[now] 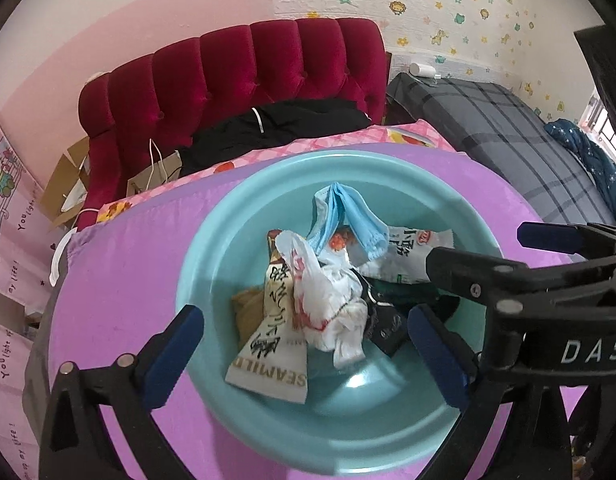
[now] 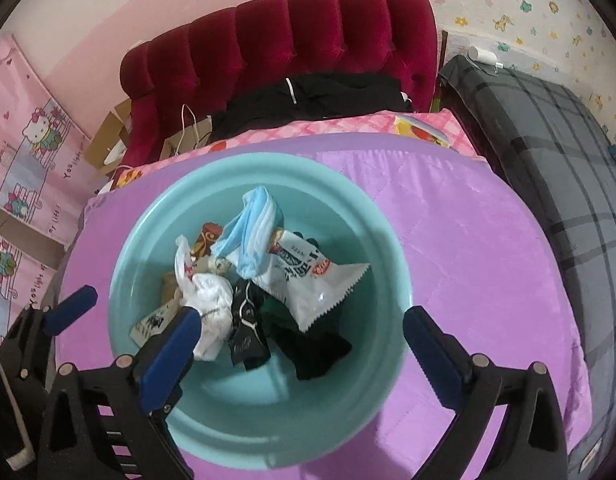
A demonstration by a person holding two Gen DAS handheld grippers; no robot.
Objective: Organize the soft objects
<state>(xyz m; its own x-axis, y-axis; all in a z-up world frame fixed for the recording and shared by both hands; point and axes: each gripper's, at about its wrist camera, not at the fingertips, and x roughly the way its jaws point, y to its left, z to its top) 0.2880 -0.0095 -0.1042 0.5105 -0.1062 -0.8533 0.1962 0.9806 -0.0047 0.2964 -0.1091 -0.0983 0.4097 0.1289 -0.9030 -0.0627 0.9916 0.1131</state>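
We see a teal basin (image 1: 212, 240) sitting on a purple quilt, holding a loose heap of soft things. A blue face mask (image 1: 350, 216) lies on top, arched over a white snack packet (image 2: 324, 284). Beside them sit a crumpled white bag (image 1: 328, 292), a "SEAMILD" sachet (image 1: 272, 356) and dark socks (image 2: 308, 344).

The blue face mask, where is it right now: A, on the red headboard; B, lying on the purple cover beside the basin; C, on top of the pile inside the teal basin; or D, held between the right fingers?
C: the blue face mask rests on the heap of packets and cloths inside the teal basin, with both grippers open and holding nothing.
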